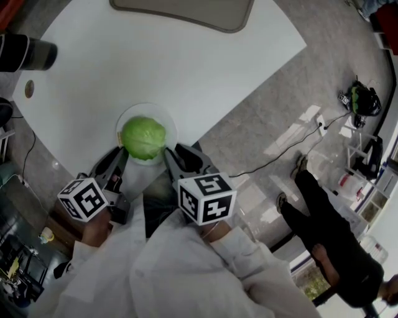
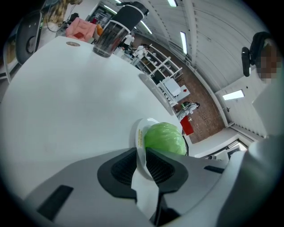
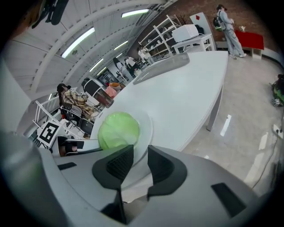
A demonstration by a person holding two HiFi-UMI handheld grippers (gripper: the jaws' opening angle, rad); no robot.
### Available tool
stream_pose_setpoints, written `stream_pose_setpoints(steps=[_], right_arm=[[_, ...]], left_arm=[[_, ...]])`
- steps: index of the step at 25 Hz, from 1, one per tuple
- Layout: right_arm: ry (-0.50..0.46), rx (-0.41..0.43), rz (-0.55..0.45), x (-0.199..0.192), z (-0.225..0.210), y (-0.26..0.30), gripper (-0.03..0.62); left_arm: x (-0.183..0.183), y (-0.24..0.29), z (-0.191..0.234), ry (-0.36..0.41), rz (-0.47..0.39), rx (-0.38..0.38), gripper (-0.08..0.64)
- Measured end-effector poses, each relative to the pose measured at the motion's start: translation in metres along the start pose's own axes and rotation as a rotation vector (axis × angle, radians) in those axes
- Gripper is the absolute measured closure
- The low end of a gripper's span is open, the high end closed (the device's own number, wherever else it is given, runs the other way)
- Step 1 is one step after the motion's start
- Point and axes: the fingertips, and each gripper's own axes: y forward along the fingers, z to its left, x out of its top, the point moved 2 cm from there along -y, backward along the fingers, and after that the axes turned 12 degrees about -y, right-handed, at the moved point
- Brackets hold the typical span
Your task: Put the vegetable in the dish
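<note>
Two claws grip one round white dish (image 1: 165, 122) from opposite sides at the near edge of the white counter (image 1: 186, 68). A pale green, round head of cabbage (image 1: 143, 138) lies inside the dish and fills most of it.

In the left gripper view, the left claw (image 2: 142, 156) is closed to a narrow gap with the dish's thin rim (image 2: 136, 133) pinched between its ribbed black pads, and the cabbage (image 2: 165, 138) sits just beyond them. In the right gripper view, the right claw (image 3: 140, 154) is likewise nipped onto the rim (image 3: 146, 128) on the other side, and the cabbage (image 3: 117, 130) is just past its left pad.

From the head view, the left claw (image 1: 122, 153) meets the dish at its lower left and the right claw (image 1: 168, 152) at its lower right. I cannot tell whether the dish rests on the counter or is held just above it.

Farther back on the counter stand a dark-lidded clear jug (image 2: 116, 31) at the left and a flat grey tray (image 1: 186, 11) at the far edge, both well apart from the dish.
</note>
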Motion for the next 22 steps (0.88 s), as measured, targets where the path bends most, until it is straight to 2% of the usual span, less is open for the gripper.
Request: stream_pose_setpoints(steps=[3, 8, 14, 22], right_arm=[[0.0, -0.011, 0.004, 0.0017, -0.0052, 0.0045, 0.497], [-0.007, -0.014, -0.005, 0.002, -0.0025, 0.0028, 0.508], [-0.013, -0.017, -0.02, 0.0023, -0.0014, 0.0049, 0.512], [-0.033, -0.012, -0.01, 0.004, -0.0034, 0.0062, 0.525]], left_arm=[[0.0037, 0.0052, 0.0036, -0.017, 0.005, 0.003, 0.505], [0.0022, 0.0008, 0.0023, 0.001, -0.007, 0.018, 0.505], [0.0032, 0.0, 0.0042, -0.017, -0.045, 0.036, 0.505], [0.0038, 0.0004, 0.0012, 0.107, -0.04, 0.076, 0.505]])
